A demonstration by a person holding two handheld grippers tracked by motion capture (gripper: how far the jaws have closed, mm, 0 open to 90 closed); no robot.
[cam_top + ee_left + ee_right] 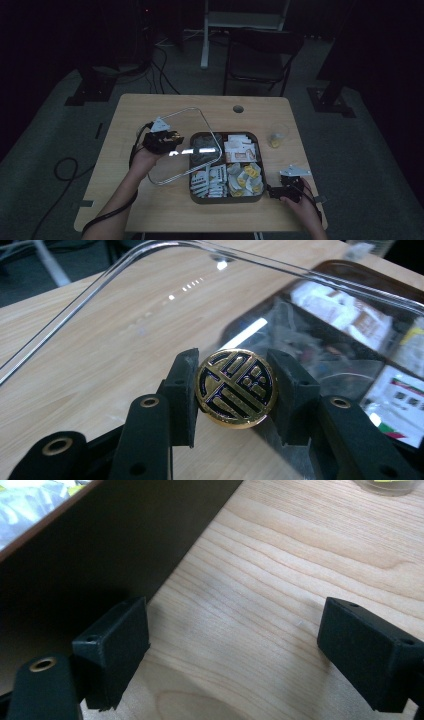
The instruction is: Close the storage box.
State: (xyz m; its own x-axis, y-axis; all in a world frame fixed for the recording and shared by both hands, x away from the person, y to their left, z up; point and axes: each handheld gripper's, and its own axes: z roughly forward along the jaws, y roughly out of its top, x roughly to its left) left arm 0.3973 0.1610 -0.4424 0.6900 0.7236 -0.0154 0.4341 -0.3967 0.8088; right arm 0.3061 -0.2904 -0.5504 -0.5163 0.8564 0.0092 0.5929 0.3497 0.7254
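Observation:
A clear plastic lid (186, 131) hangs tilted above the table, its right side over the left edge of the dark tray (225, 200). At the lid's middle sits a round gold and dark blue knob (235, 388), and my left gripper (172, 142) is shut on it, both pads pressing its sides. Through the lid I see the tray's compartments with several sachets and packets (340, 310). My right gripper (272, 191) rests low on the table at the tray's front right corner, open, with bare wood between its jaws (235, 645). The tray's dark wall (100, 545) is just beside its left jaw.
A clear plastic cup (278, 135) with something yellow inside stands right of the tray. The wooden table (150, 210) has a round cable hole (238, 108) near its far edge. A dark chair (260, 55) stands beyond the table.

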